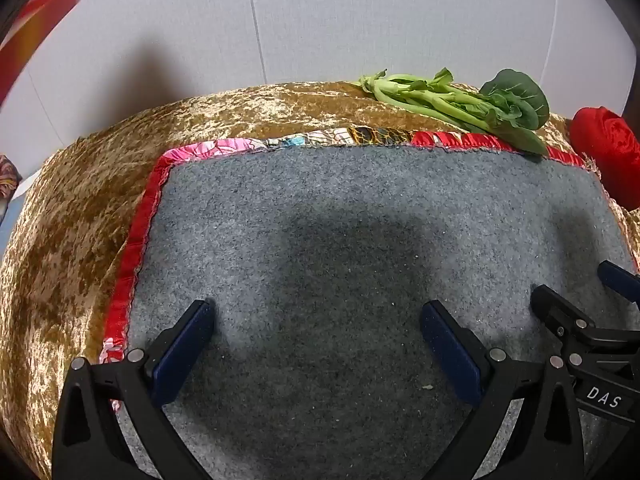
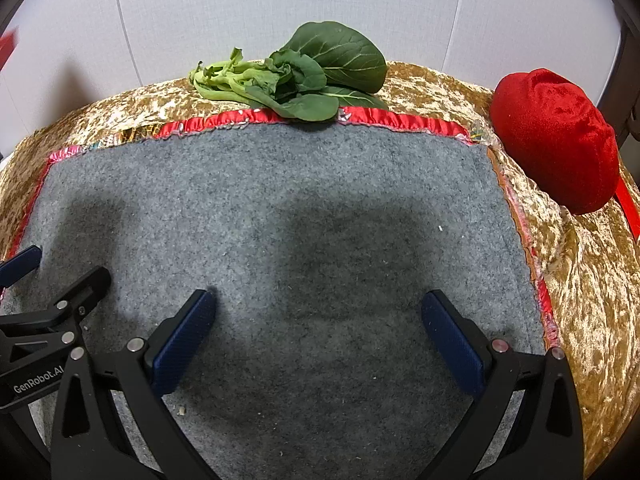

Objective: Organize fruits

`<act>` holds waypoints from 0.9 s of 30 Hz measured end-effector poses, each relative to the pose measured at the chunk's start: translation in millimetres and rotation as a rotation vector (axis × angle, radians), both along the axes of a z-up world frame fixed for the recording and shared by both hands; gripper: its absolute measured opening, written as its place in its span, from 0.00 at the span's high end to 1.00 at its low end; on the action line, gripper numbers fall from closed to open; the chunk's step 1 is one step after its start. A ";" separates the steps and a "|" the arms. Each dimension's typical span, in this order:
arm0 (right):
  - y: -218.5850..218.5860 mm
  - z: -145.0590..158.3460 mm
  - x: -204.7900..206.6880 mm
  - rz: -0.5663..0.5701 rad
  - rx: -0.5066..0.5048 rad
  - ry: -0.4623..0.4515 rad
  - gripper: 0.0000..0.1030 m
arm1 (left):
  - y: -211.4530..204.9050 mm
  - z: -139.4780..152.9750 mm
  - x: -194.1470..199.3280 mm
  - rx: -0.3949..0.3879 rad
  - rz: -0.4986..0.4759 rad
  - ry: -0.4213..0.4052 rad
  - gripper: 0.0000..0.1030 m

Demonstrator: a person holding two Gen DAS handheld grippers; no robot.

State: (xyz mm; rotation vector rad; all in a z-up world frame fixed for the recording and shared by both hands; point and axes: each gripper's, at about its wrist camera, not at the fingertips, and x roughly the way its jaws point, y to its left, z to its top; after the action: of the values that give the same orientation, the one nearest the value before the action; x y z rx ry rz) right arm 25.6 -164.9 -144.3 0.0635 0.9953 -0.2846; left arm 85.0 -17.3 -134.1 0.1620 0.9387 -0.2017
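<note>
A bunch of leafy greens (image 1: 464, 106) (image 2: 296, 74) lies at the far edge of a grey felt mat (image 1: 360, 220) (image 2: 260, 200), its leaves overlapping the mat's red border. My left gripper (image 1: 316, 312) hovers low over the mat's near part, open and empty. Beside it, my right gripper (image 2: 318, 304) is also open and empty over the mat. Each gripper shows at the edge of the other's view: the right one (image 1: 580, 292) and the left one (image 2: 60, 276). No fruit is in sight.
The mat lies on a gold crushed-velvet cloth (image 1: 72, 208) (image 2: 580, 280) covering the table. A red velvet bundle (image 1: 608, 148) (image 2: 556, 136) sits at the far right beside the mat. A grey panelled wall (image 1: 320, 16) stands behind the table.
</note>
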 end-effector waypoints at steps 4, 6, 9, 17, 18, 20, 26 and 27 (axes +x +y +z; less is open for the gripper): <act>0.0 0.0 0.0 0.000 0.000 0.000 0.00 | 0.5 -0.2 -0.1 -0.001 0.000 0.000 0.00; 0.0 0.0 0.0 0.000 0.000 0.000 0.00 | 0.6 -0.3 0.0 -0.001 0.000 0.000 0.00; 0.0 0.0 0.0 0.000 0.000 0.000 0.00 | 0.5 -0.4 0.1 -0.001 -0.001 0.000 0.00; 0.0 0.0 0.0 0.000 0.000 0.000 0.00 | 0.8 -0.8 0.2 -0.002 -0.001 0.000 0.00; 0.1 -0.1 0.1 0.000 -0.001 0.001 0.00 | 0.9 -0.8 0.2 -0.001 -0.001 0.000 0.00; 0.5 -0.3 0.4 0.000 -0.004 0.003 0.00 | 0.3 -0.9 0.3 0.002 -0.001 0.001 0.00; 2.3 0.0 3.5 0.000 -0.006 0.005 0.00 | -0.9 -2.7 2.2 0.006 -0.002 0.006 0.00; -3.0 -1.2 2.8 0.001 -0.007 0.006 0.00 | -1.6 -2.7 2.5 0.008 -0.002 0.006 0.00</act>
State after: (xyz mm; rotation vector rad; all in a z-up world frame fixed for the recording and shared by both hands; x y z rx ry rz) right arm 28.4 -167.9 -145.5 0.0562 1.0000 -0.2876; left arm 87.5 -18.8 -136.8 0.1699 0.9451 -0.2003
